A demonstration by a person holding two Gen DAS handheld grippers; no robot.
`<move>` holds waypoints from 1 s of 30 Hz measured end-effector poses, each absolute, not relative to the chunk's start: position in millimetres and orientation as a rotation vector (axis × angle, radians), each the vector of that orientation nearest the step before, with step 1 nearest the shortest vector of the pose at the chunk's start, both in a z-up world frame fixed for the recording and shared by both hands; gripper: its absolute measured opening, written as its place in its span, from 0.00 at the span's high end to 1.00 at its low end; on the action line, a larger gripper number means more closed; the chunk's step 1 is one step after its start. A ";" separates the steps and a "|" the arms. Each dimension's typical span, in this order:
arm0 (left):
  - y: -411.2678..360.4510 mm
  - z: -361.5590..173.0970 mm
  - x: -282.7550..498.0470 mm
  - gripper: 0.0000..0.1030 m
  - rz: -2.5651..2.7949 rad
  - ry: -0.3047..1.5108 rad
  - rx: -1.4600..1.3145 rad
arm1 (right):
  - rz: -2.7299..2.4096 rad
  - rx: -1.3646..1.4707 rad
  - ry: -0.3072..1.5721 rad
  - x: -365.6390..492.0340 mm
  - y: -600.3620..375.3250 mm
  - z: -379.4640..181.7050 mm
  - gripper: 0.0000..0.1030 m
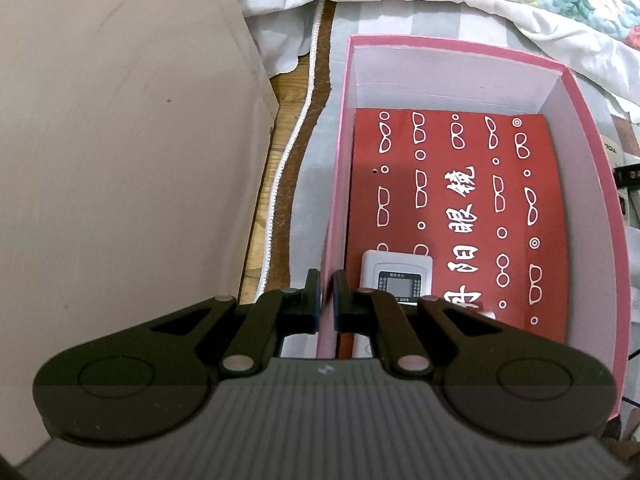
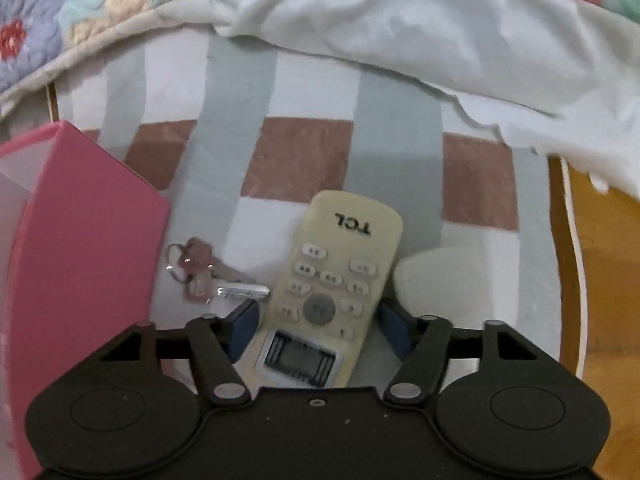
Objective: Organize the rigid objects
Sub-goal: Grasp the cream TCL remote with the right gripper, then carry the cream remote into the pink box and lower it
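A pink box (image 1: 592, 152) lies open on the bed, with a red glasses-print case (image 1: 452, 216) and a small white device with a screen (image 1: 396, 276) inside. My left gripper (image 1: 327, 304) is shut on the box's left wall (image 1: 334, 216). In the right wrist view the box's pink side (image 2: 88, 232) is at the left. My right gripper (image 2: 318, 320) is open around a cream TCL remote (image 2: 340, 276), one finger on each side of it. A bunch of keys (image 2: 208, 276) lies between the box and the remote.
A beige panel (image 1: 120, 160) stands close at the left of the box. A floral quilt (image 2: 360, 40) is bunched at the back. A white object (image 2: 436, 280) lies to the right of the remote. The wooden bed edge (image 2: 600, 280) is at the far right.
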State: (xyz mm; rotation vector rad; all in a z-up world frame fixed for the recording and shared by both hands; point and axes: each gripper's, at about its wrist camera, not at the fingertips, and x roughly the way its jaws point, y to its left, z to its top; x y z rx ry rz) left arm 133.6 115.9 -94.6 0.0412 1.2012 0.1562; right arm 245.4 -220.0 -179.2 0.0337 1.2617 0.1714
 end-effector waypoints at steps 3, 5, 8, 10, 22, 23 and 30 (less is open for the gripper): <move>120.3 -94.6 133.2 0.95 0.160 1.198 0.002 | 0.189 -0.038 1.238 242.0 -216.3 -179.0 0.33; 121.6 -94.9 131.5 0.95 0.154 1.194 -0.002 | 0.205 -0.013 1.228 238.1 -223.5 -178.4 0.33; 121.5 -96.8 128.7 0.95 0.143 1.206 0.004 | 0.227 0.033 1.203 230.0 -233.0 -173.1 0.33; 122.3 -96.6 128.7 0.95 0.143 1.204 -0.001 | 0.247 0.051 1.177 222.2 -237.5 -167.0 0.33; 126.3 -95.2 129.0 0.96 0.121 1.203 -0.018 | 0.469 -0.042 0.960 178.5 -215.2 -96.6 0.83; 127.3 -94.9 128.9 0.96 0.118 1.201 -0.025 | 0.483 -0.021 1.004 182.3 -211.2 -93.3 0.90; 129.6 -96.8 126.3 0.96 0.104 1.195 -0.039 | 0.570 -0.067 1.160 191.3 -189.6 -110.2 0.77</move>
